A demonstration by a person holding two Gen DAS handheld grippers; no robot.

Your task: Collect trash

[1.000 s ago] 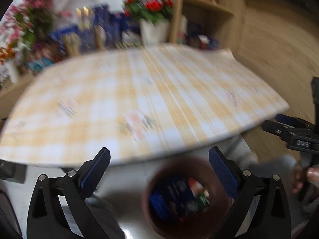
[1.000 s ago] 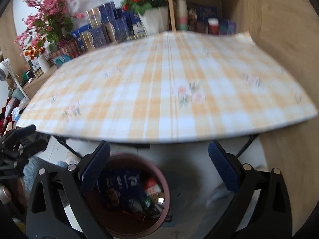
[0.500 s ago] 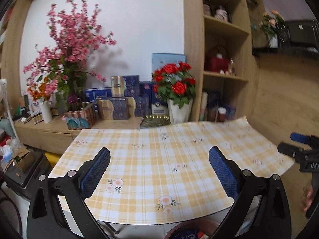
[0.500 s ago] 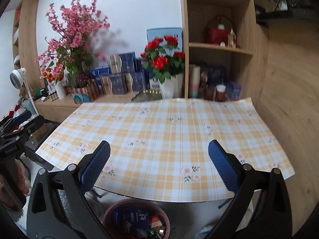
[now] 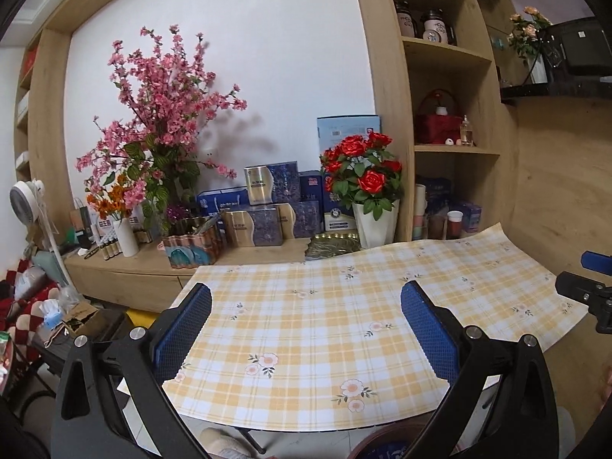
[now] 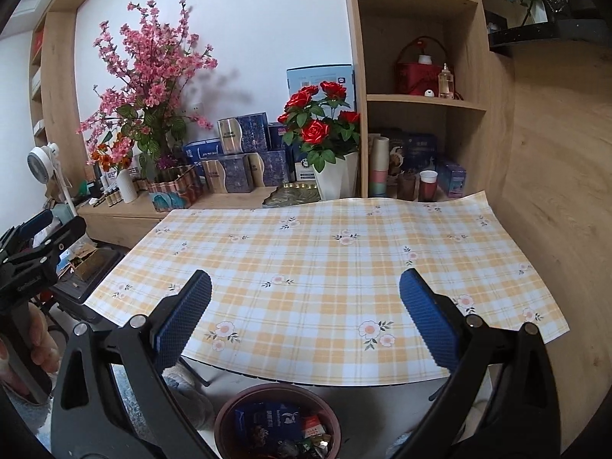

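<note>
Table (image 6: 325, 267) with checked cloth carries no trash, so collecting looks finished or nearly; next move calls for scanning for leftovers. Bin (image 6: 229, 413) under the near edge holds wrappers (image 6: 275, 424), shown only by right view; left view barely catches its rim, I think. Left gripper (image 5: 306, 321) and right gripper (image 6: 306, 317) both gape wide, holding nothing.

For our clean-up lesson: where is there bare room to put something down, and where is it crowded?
The whole checked tablecloth lies bare, from its near edge above the trash bin back to the rose pot. The sideboard behind is crowded with boxes and flowers.
</note>
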